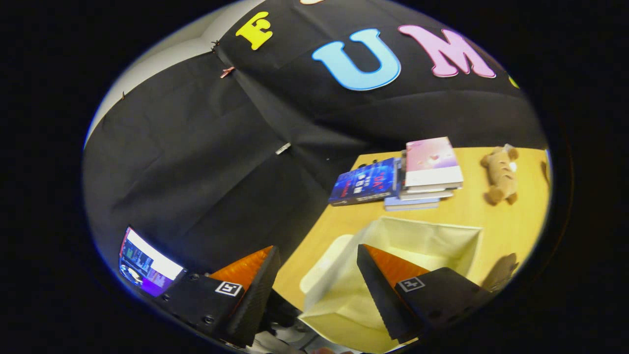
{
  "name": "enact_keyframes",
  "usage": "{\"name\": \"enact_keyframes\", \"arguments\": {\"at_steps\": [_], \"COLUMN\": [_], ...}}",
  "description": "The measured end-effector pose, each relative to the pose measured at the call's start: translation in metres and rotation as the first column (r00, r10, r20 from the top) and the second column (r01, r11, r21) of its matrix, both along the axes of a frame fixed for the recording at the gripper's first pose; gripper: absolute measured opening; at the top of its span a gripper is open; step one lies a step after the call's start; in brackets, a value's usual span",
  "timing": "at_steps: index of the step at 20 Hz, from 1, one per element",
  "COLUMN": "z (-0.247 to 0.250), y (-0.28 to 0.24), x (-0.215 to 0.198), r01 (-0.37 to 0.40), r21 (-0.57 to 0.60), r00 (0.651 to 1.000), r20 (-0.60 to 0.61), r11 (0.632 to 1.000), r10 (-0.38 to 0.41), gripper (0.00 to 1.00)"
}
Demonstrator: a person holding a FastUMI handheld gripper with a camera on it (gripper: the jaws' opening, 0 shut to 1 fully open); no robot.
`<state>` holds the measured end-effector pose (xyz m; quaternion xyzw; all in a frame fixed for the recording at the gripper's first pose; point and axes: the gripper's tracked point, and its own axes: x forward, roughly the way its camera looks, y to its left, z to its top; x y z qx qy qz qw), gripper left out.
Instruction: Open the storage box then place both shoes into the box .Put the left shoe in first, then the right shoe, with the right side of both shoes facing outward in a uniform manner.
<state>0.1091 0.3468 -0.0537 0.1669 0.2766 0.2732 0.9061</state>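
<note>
The tongs (314, 280) are spread wide apart with nothing between the fingers, hanging tilted above the near edge of the wooden counter (496, 221). Just ahead of them, partly behind the right finger, sits the cream fabric storage box (422, 241), its top open and its lid flap (319, 268) folded out toward the left finger. Beyond the box lies a stack of books (427, 172) with a blue book (366, 182) leaning against it. To the right of the books lies a brown plush toy (501, 174). Beside the left finger glows a screen (147, 265).
</note>
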Motion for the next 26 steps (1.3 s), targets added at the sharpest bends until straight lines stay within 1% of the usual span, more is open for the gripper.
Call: {"name": "enact_keyframes", "arguments": {"at_steps": [3, 5, 7, 9, 11, 14, 16, 19, 21, 24, 25, 26], "z": [-0.015, -0.027, -0.048, -0.07, -0.095, -0.135, -0.163, -0.201, -0.22, -0.246, -0.251, -0.256], "y": [-0.075, -0.125, -0.175, -0.222, -0.263, -0.302, -0.321, -0.338, -0.342, -0.342, -0.341, -0.34], "x": [-0.006, -0.012, -0.021, -0.032, -0.044, -0.06, -0.067, -0.063, -0.057, -0.041, -0.037, -0.03], "r01": [0.121, 0.209, 0.286, 0.349, 0.38, 0.375, 0.337, 0.265, 0.243, 0.237, 0.248, 0.261], "r21": [-0.095, -0.151, -0.225, -0.298, -0.363, -0.438, -0.491, -0.561, -0.568, -0.552, -0.546, -0.541], "r00": [0.992, 0.978, 0.958, 0.935, 0.917, 0.905, 0.91, 0.926, 0.927, 0.913, 0.906, 0.9], "r20": [0.03, 0.048, 0.045, 0.042, 0.026, -0.019, -0.048, -0.079, -0.102, -0.156, -0.162, -0.163], "r11": [0.988, 0.966, 0.931, 0.888, 0.85, 0.817, 0.804, 0.784, 0.786, 0.8, 0.8, 0.8], "r10": [-0.119, -0.204, -0.283, -0.353, -0.399, -0.426, -0.411, -0.37, -0.361, -0.378, -0.392, -0.404], "gripper": [0.98, 0.98, 0.98, 0.98, 0.98, 0.98, 0.99, 0.99, 0.99, 0.99, 0.96, 0.91]}}
